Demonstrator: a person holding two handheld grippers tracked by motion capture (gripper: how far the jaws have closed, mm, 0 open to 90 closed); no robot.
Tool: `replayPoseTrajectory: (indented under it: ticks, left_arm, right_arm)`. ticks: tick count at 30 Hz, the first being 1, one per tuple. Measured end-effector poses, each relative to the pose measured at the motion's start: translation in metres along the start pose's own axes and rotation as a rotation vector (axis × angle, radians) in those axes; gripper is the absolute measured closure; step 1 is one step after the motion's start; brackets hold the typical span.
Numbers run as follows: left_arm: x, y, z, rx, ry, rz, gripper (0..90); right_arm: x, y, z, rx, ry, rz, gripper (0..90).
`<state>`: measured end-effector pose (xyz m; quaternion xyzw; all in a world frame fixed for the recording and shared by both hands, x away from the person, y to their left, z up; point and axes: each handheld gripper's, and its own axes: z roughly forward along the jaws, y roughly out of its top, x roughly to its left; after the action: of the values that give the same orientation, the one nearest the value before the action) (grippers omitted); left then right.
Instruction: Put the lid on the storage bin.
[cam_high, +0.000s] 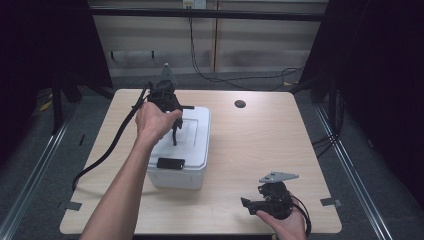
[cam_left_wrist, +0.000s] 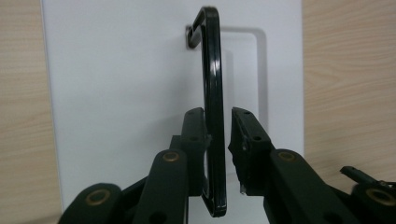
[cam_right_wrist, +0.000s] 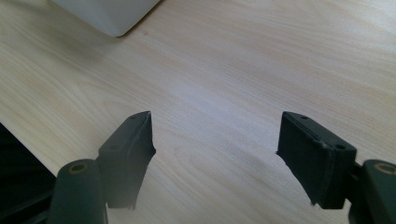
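On the table (cam_high: 260, 145) sits a white box (cam_high: 192, 165), left of centre, with its black handle (cam_left_wrist: 214, 116) raised. The left hand-held gripper (cam_left_wrist: 218, 128) straddles the handle, one pad touching, the other just clear: squeeze squarely before lifting. The right hand-held gripper (cam_right_wrist: 215, 140) rests released nearby.

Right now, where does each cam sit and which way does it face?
High view: above the person's side, looking forward and down on the table; shows both forearms, left gripper over the white box, right gripper near the front edge.
Left gripper view: looks down its jaws at the box lid; black handle between them, a gap on one side.
Right gripper view: looks along wide-open jaws at bare table.
Shared: all three show the box and table.
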<state>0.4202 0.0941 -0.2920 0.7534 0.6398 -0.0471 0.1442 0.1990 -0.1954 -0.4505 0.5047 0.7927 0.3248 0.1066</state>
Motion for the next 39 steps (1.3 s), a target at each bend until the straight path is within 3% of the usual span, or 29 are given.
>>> replayPoseTrajectory:
  ticks: [7, 11, 14, 19, 26, 33, 39]
  left_arm:
    - [0.004, 0.011, 0.009, 0.015, 0.020, -0.016, 73.6]
    - [0.001, 0.016, 0.014, 0.023, 0.006, -0.009, 81.7]
    - [0.001, 0.015, 0.014, -0.006, 0.063, -0.021, 84.3]
    - [0.001, 0.012, 0.013, -0.050, 0.059, -0.017, 84.8]
    - [0.001, 0.008, 0.008, -0.075, 0.053, -0.026, 84.9]
    - [0.001, 0.004, 0.004, -0.067, 0.063, -0.030, 84.9]
    - [-0.001, 0.003, 0.006, -0.052, 0.046, -0.028, 84.8]
  right_arm:
    - [0.000, 0.000, 0.000, -0.001, 0.002, -0.003, 26.2]
    - [0.001, 0.000, 0.000, 0.000, 0.004, -0.007, 26.2]
    - [0.000, 0.000, 0.000, 0.001, 0.006, -0.008, 26.2]
    - [0.001, 0.000, 0.001, 0.002, 0.006, -0.008, 26.2]
    - [0.000, 0.000, 0.001, 0.001, 0.006, -0.001, 26.1]
    - [0.000, 0.000, 0.001, -0.001, 0.006, -0.009, 26.1]
    - [0.000, 0.000, 0.001, 0.005, 0.006, 0.000, 26.1]
